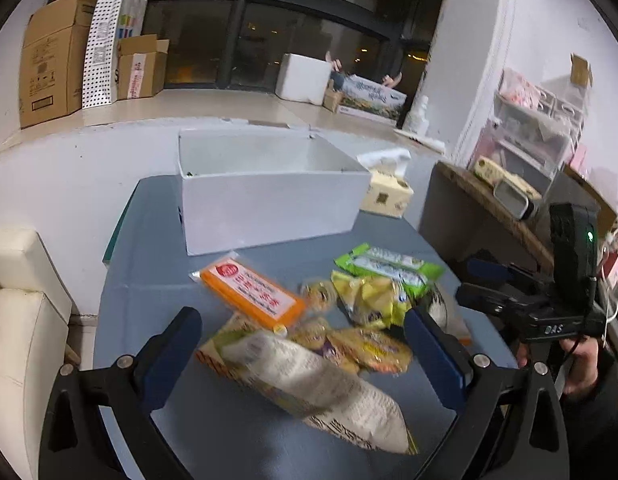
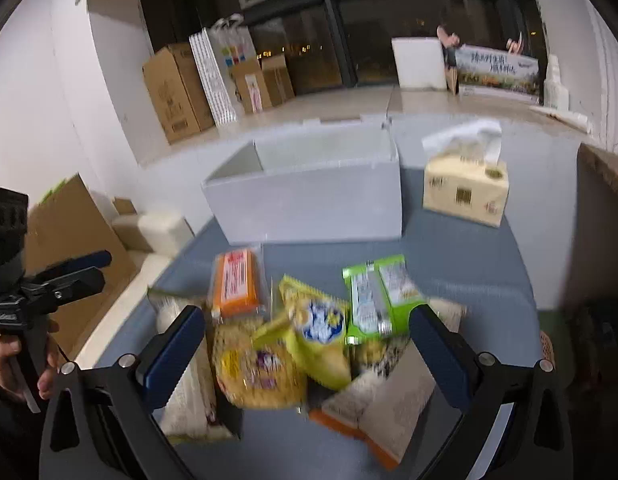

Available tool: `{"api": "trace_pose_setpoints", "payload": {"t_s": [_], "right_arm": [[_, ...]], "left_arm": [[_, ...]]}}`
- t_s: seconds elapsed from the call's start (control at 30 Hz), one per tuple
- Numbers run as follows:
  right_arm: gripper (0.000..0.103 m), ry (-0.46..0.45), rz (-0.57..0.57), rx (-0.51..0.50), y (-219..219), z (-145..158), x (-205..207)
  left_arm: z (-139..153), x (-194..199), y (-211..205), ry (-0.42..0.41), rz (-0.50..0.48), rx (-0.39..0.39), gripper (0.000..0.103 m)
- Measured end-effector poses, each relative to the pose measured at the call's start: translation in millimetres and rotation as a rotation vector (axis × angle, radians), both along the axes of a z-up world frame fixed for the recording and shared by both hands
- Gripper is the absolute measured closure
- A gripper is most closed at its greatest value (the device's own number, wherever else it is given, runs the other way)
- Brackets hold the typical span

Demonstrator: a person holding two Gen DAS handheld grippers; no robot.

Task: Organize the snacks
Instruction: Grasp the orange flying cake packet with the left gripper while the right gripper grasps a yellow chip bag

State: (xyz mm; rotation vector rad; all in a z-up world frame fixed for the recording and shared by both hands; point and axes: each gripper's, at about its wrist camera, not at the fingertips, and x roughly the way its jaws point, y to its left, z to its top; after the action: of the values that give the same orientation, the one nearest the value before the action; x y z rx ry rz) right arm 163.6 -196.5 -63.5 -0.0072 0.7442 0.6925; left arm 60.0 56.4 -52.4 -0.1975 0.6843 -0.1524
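A pile of snack packets lies on the blue table (image 1: 157, 280). In it are an orange packet (image 1: 251, 294) (image 2: 235, 282), a green packet (image 1: 387, 266) (image 2: 379, 294), a yellow-green bag (image 1: 367, 298) (image 2: 319, 330), yellow wrapped snacks (image 1: 369, 350) (image 2: 259, 370) and a large pale bag (image 1: 321, 386). Behind the pile stands an open white box (image 1: 269, 200) (image 2: 309, 200). My left gripper (image 1: 305, 354) hovers open above the pale bag. My right gripper (image 2: 305, 350) is open over the pile, holding nothing. The right gripper (image 1: 481, 280) also shows at the right edge of the left wrist view.
A tissue box (image 1: 387, 194) (image 2: 465, 190) stands right of the white box. A cream seat (image 1: 17, 320) sits left of the table, a wooden shelf (image 1: 489, 208) to the right. Cardboard boxes (image 1: 55, 60) (image 2: 175, 88) line the far wall. A hand (image 2: 13, 364) holds the left gripper's handle.
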Motion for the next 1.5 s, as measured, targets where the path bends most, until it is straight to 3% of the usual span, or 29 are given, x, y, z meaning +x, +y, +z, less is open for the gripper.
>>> {"api": "trace_pose_setpoints", "payload": {"t_s": [0.2,0.4,0.6,0.63,0.7,0.9,1.07,1.23,1.27,1.5], "right_arm": [[0.000,0.109,0.028,-0.001,16.7,-22.7,11.4],[0.000,0.282,-0.034,0.022,33.1,-55.8,45.5],[0.001,0.270,-0.052,-0.072,53.2,-66.3,64.7],[0.006,0.279,-0.044,-0.057,53.4,-66.4,65.7],[0.047,0.292,-0.034,-0.066,54.7,-69.0,67.4],[0.050,0.268,-0.013,-0.058,42.5,-65.6,59.3],[0.051,0.183,-0.029,0.006,24.1,-35.0,44.5],[0.051,0.100,-0.030,0.053,12.3,-3.9,24.4],[0.051,0.079,-0.029,0.053,11.5,1.4,20.0],[0.051,0.002,-0.019,0.056,11.4,15.1,-2.1]], "left_arm": [[-8.7,-3.6,-9.9,0.020,-0.003,0.016,0.000],[-16.2,-5.1,-2.8,0.041,0.019,0.009,0.000],[-23.7,-3.5,6.8,0.061,0.042,-0.008,0.000],[-24.9,-3.0,8.5,0.064,0.046,-0.009,0.000],[-27.6,-1.4,12.4,0.072,0.057,-0.014,0.000],[-33.6,11.4,20.4,0.096,0.071,-0.026,0.000],[-38.9,48.3,29.3,0.152,0.082,-0.045,0.000],[-56.3,110.5,38.3,0.317,0.146,-0.105,0.000],[-60.1,126.2,37.7,0.374,0.196,-0.093,0.000],[-91.7,185.0,22.5,0.564,0.397,-0.059,0.000]]}}
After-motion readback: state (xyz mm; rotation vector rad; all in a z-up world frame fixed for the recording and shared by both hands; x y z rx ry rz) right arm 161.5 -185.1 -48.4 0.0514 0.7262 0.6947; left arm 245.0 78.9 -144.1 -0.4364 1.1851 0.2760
